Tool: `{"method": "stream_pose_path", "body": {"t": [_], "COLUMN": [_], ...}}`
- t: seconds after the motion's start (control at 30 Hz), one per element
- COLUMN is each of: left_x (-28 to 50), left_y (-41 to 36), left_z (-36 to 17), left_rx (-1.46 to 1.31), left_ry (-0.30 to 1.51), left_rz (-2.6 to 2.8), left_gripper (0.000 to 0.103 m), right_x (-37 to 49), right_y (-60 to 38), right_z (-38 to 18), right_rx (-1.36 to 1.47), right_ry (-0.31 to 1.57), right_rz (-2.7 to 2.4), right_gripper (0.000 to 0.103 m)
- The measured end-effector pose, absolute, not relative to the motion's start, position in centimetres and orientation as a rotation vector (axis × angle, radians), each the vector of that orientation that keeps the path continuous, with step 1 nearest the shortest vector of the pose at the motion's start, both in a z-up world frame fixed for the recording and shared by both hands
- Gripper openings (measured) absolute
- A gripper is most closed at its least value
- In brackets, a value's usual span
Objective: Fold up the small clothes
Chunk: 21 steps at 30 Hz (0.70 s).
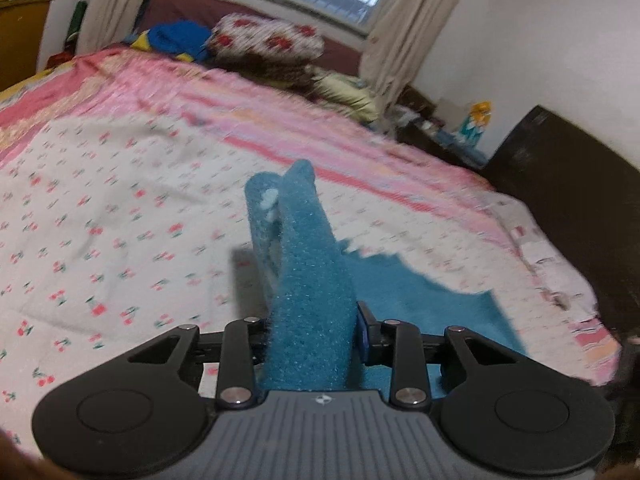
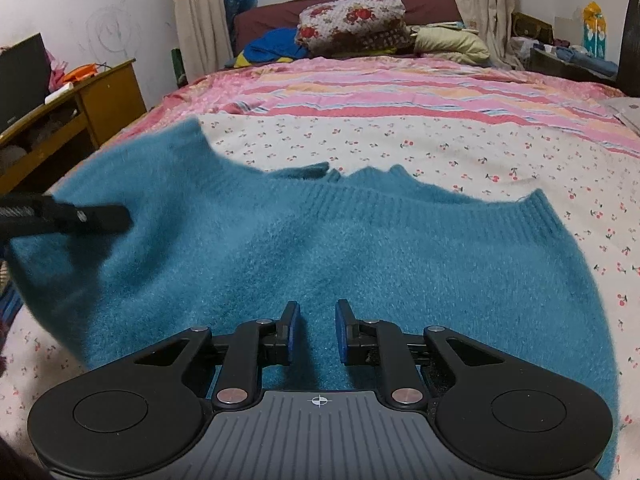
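Bunching between left jaws, teal sweater [image 1: 312, 280]; right jaws apart above it.

Left gripper [image 1: 312, 336] fingers – hidden by sweater [image 1: 316, 300].

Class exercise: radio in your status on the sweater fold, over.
Left gripper shut on teal sweater, fold lifted. Right gripper open, low over sweater body. Sweater on cherry-print bedsheet. Nothing blocking.

Fuzzy teal knitted-wool sweater [image 2: 304, 248], ribbed at collar and hem, matt nap. Cherry-print white cotton bed sheet [image 2: 400, 144], smooth, matt. Left gripper [image 1: 312, 320] and right gripper [image 2: 318, 332]: matt black plastic, blue rubbery pads [image 2: 294, 330], bright metal pivot screws.
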<state>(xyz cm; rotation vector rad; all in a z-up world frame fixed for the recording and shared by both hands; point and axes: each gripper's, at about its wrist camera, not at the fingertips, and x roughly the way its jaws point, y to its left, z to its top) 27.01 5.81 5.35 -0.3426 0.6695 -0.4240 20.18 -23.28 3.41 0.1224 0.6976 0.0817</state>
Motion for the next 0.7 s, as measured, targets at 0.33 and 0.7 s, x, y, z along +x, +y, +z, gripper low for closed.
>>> {"method": "stream_pose_path", "body": {"t": [0.33, 0.7], "left_x": [25.4, 24.0], "left_y": [-1.7, -11.5], "left_z": [9.1, 7.1], "left_rx": [-0.330, -0.219], "left_ry": [0.634, 0.716], "left_rz": [-0.615, -0.708], "left_gripper": [0.037, 0.037], "right_x": [19.3, 17.2], "right_y": [-25.5, -31.7], "right_z": [4.3, 4.2], "right_rx": [0.181, 0.259], "right_ry": [0.685, 0.663], "right_rz": [0.080, 0.000], "right_gripper": [0.017, 0.019]}}
